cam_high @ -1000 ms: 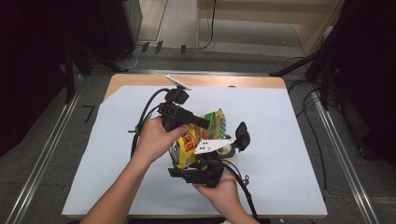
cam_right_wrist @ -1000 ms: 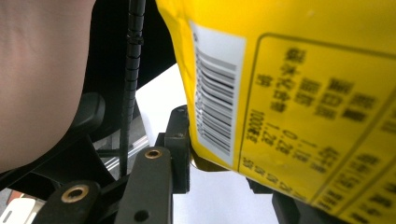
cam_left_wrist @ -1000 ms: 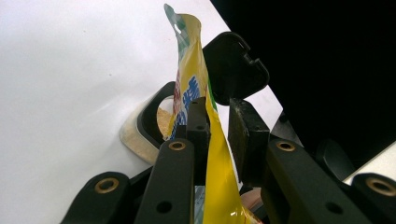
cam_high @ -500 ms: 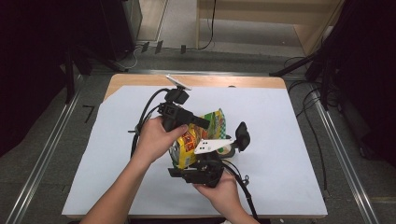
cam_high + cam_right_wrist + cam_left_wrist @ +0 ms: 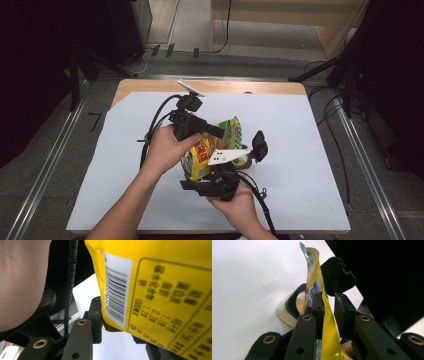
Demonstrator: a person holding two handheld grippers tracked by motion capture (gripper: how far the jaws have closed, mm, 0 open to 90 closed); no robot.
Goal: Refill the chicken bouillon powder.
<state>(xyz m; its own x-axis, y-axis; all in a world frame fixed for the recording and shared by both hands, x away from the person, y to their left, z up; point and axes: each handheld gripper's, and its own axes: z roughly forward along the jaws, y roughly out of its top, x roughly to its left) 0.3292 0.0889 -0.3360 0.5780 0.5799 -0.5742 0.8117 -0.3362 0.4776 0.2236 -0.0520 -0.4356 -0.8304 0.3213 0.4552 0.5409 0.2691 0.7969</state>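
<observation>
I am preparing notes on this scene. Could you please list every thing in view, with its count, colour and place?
snack bag: one, yellow with green and red print, held above the table middle between both tongs.
container: one, black with beige rim, lid open, on the sheet right of the bag.
sheet: one, white, covering the table.
table: one, wooden, edge showing at the far side.
left tongs: one, black, around the bag's upper part.
right tongs: one, black, at the bag's lower end.
hands: two, each holding tongs.
</observation>
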